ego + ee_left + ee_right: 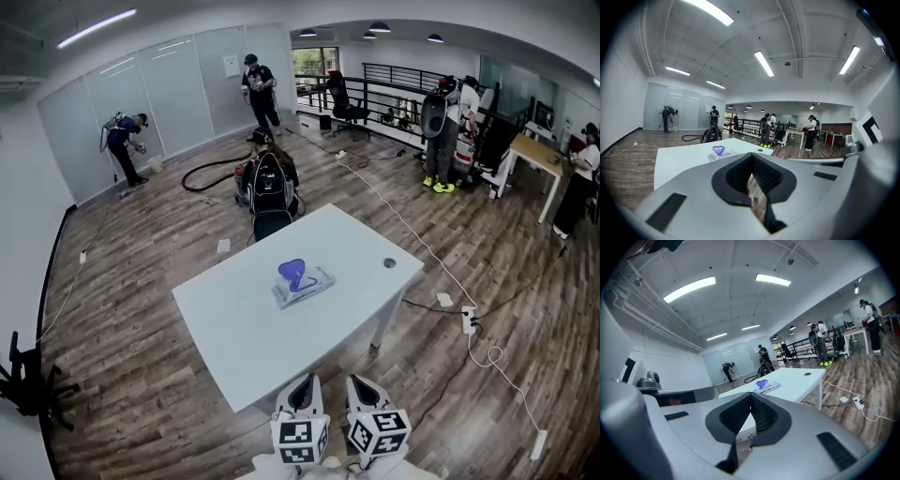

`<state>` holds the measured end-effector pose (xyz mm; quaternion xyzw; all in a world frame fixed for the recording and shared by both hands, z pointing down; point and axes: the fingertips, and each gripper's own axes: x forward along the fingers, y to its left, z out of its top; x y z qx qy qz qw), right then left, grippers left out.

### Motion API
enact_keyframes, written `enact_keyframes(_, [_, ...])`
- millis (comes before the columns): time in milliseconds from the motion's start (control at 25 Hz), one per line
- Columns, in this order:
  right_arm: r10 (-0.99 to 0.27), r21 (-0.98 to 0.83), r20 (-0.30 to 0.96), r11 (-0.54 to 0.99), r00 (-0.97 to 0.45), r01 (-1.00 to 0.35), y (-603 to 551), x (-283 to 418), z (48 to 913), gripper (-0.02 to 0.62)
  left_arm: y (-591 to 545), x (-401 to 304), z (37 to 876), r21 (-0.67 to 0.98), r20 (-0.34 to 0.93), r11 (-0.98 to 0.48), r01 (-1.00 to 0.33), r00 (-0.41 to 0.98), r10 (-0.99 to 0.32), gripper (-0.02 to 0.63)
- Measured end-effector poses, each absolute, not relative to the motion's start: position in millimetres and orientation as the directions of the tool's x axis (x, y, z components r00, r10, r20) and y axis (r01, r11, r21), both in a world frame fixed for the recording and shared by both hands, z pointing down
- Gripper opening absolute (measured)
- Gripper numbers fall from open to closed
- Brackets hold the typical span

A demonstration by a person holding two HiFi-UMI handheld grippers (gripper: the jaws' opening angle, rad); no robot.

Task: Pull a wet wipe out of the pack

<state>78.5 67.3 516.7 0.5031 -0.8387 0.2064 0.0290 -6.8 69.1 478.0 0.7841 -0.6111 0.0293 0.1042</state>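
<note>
1. The wet wipe pack (303, 284) is a flat, pale, rectangular packet with bluish print.
2. It lies flat near the middle of the white table (234, 323), turned at a slant to the table's edges.
3. A blue-violet flap (292, 273) stands raised from its top, towards one end.
4. Nothing touches it.

Head view: high over the near edge of the table (225, 319), facing steeply down. Gripper views: low beyond that edge, looking across toward the far room. Shared: table top, pack (303, 284).
</note>
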Motion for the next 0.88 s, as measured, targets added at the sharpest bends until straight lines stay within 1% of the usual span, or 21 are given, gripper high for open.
enact_keyframes(440, [-0.806,-0.326,0.294,0.420,-0.513,-0.847,42.0,86.5,530.9,0.009,45.7,-1.3,490.8,0.132,0.207,-0.199,-0.971,0.224,-0.952,0.000])
enact_keyframes(880, [-0.792,-0.328,0.281,0.451,-0.542,-0.830,11.8,79.8,529.3,0.009,19.2,-10.7,491.5,0.120,0.204,-0.160,-0.980,0.182,-0.962,0.000])
